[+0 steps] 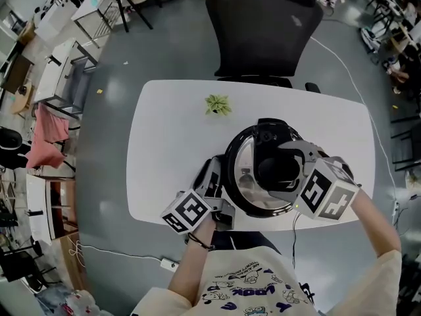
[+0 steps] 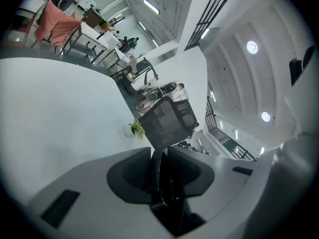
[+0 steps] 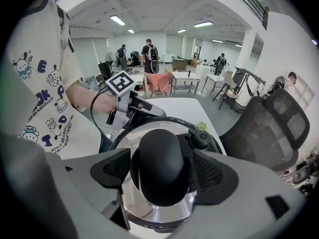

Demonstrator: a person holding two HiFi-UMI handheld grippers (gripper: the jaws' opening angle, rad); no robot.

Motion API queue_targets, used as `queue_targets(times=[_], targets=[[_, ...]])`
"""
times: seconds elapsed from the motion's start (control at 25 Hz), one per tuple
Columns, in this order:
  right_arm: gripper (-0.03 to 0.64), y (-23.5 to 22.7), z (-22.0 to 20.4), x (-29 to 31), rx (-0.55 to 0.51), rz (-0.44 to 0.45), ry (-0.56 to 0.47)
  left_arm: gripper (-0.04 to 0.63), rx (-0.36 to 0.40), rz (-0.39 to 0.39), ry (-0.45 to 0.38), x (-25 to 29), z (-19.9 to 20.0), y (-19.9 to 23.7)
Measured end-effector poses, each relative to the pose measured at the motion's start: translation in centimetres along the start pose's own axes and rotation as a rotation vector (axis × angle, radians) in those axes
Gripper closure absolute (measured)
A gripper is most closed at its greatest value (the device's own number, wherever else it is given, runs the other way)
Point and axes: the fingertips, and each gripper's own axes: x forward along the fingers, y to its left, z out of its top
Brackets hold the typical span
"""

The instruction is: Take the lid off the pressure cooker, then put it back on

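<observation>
The pressure cooker (image 1: 231,176) stands on the white table (image 1: 171,130) near its front edge, with the steel lid (image 1: 247,176) sitting on it. My right gripper (image 1: 279,170) comes down from above and is shut on the lid's black knob (image 3: 162,166), one pad on each side. At the cooker's left side, my left gripper (image 1: 220,189) is shut on the cooker's thin black side handle (image 2: 156,163), which stands edge-on between its jaws (image 2: 162,183). A small black valve (image 3: 201,139) sits on the lid beyond the knob.
A small green plant (image 1: 218,105) stands on the table behind the cooker. A black office chair (image 1: 263,31) is pushed up to the far edge. Desks, chairs and a red cloth (image 1: 46,137) fill the room to the left.
</observation>
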Motion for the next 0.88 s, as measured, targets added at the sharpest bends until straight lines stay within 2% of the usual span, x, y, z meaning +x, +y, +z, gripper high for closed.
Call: queue_targets(times=[0.28,0.56,0.88], targets=[[0.232,0.5,-0.6,0.8,-0.022,0.053,0.081,0.483,0.012,0.009,0.002,-0.2,0.2,0.1],[0.278,0.4,-0.8,1.3,0.020,0.092,0.146,0.482,0.022,0.010,0.007,-0.1,0.1,0.4],[0.296,0.4,-1.0,1.4,-0.008,0.114,0.183,0.482,0.034,0.012,0.011,-0.2,0.1,0.4]])
